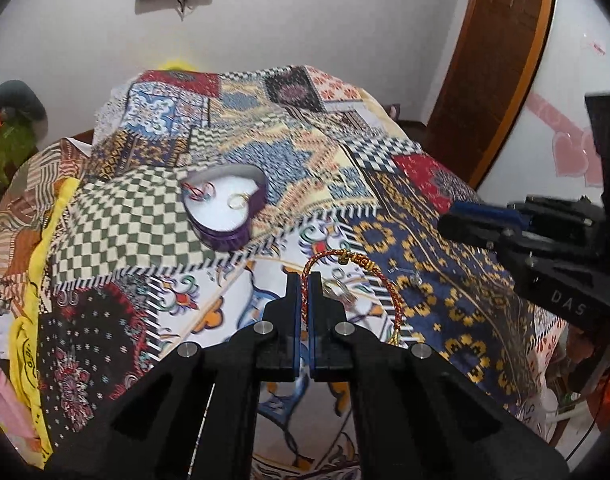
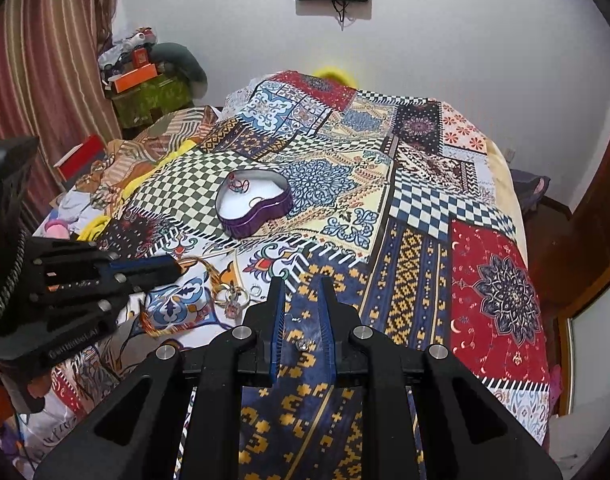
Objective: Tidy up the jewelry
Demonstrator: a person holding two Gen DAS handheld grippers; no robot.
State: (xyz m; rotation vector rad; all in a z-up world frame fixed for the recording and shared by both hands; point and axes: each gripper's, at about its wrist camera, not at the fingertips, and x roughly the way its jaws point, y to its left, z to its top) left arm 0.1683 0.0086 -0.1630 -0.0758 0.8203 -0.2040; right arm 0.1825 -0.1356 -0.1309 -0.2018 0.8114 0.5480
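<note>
My left gripper (image 1: 304, 280) is shut on a red-and-gold braided bracelet (image 1: 337, 258), whose loop arcs right of the fingers over the patchwork bedspread (image 1: 385, 240). A purple heart-shaped box (image 1: 225, 206) with a white lining stands beyond it and holds a hoop earring and a small red-blue piece; it also shows in the right wrist view (image 2: 254, 202). My right gripper (image 2: 301, 286) is open above a small stud (image 2: 303, 345) on the blue-gold patch. Rings (image 2: 235, 298) lie to its left, near the left gripper (image 2: 161, 266).
The bed is covered by the patterned spread. Piled clothes and yellow fabric (image 1: 25, 336) lie at its left edge. A wooden door (image 1: 501, 60) is at the right. A green box with orange items (image 2: 145, 92) stands in the far left corner.
</note>
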